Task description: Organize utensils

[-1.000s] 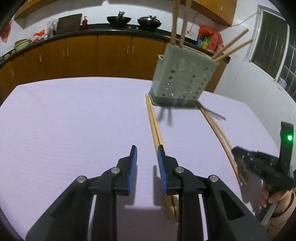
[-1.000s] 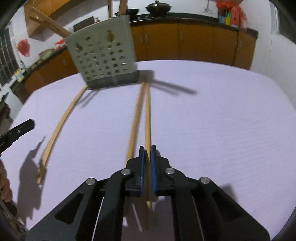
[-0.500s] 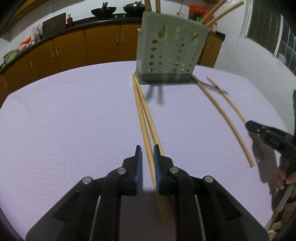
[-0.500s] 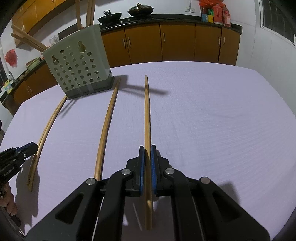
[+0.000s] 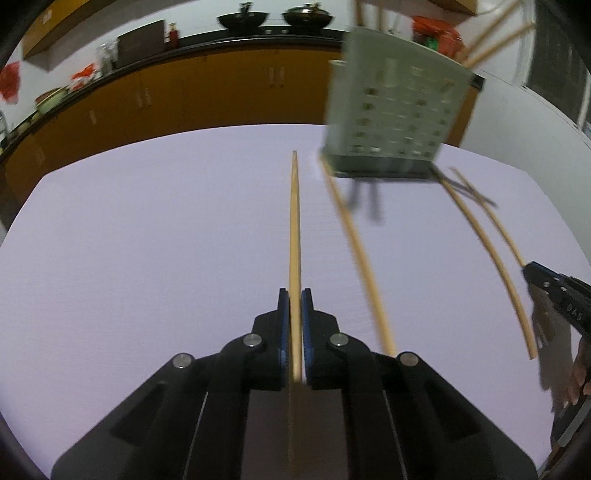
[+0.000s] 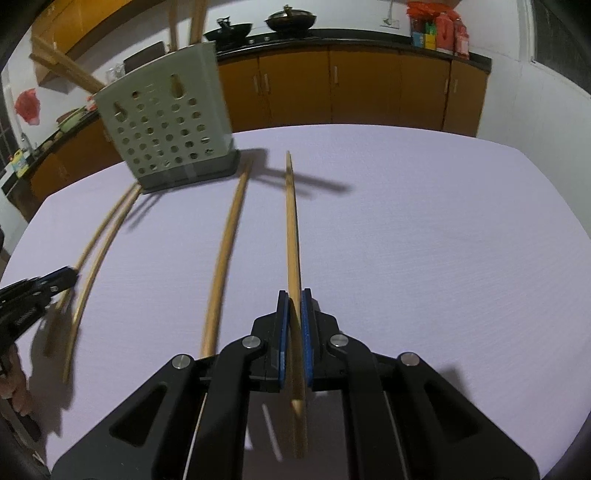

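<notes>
My left gripper is shut on a long wooden chopstick that points ahead over the table. My right gripper is shut on another wooden chopstick, lifted off the table. A grey perforated utensil holder stands at the far side with several chopsticks upright in it; it also shows in the right wrist view. One loose chopstick lies beside the held one. A pair of chopsticks lies to the right of the holder.
The table has a lilac cloth. Wooden kitchen cabinets and a counter with woks run behind it. The other gripper's tip shows at each view's edge.
My left gripper has closed on one chopstick of the middle pair and lifted it away from its mate. My right gripper stays shut on its chopstick and has raised it.
</notes>
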{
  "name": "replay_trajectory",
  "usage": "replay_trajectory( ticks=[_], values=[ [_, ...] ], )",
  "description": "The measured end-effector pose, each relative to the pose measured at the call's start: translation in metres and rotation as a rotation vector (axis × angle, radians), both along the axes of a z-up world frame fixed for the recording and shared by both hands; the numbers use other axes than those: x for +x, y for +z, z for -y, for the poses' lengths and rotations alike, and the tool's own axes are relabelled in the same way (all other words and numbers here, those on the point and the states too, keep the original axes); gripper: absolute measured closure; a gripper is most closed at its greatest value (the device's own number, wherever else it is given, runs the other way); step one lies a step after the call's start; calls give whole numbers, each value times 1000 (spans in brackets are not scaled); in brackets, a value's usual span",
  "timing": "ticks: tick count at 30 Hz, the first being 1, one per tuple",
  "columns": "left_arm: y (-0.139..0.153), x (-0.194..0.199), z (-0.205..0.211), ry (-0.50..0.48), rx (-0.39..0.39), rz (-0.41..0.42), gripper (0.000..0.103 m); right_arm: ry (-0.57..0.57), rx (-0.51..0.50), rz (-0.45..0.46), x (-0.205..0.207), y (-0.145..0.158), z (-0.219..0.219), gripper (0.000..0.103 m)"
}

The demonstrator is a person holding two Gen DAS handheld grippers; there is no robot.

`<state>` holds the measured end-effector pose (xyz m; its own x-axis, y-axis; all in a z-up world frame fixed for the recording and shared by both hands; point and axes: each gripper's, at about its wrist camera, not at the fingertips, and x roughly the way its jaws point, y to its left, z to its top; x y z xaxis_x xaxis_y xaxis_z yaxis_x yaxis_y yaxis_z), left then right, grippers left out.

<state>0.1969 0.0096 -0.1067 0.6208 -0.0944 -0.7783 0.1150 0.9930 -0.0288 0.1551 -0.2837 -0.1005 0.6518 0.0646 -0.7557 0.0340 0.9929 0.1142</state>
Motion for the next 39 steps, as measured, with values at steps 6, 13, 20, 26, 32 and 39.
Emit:
replay_trajectory(
  ticks=[6,13,20,26,32,39],
  values=[
    [-1,-5,-12,16,11,11,94,14,-1,0,-3,0,0,95],
    [-1,-6,-17,22,-24,8,94,14,2,-3,-3,-1,0,95],
    [-1,-5,-19,22,-36,6,93,14,-13,-3,-3,-1,-2,95],
    [-1,-5,-17,23,-34,7,93,14,-17,-3,-3,-1,-3,95],
    [-1,-5,-17,23,-32,7,93,13,-18,-3,-3,-1,-3,95],
    [-1,-5,-17,23,-33,7,92,13,-18,-3,-3,-1,-3,95]
  ],
)
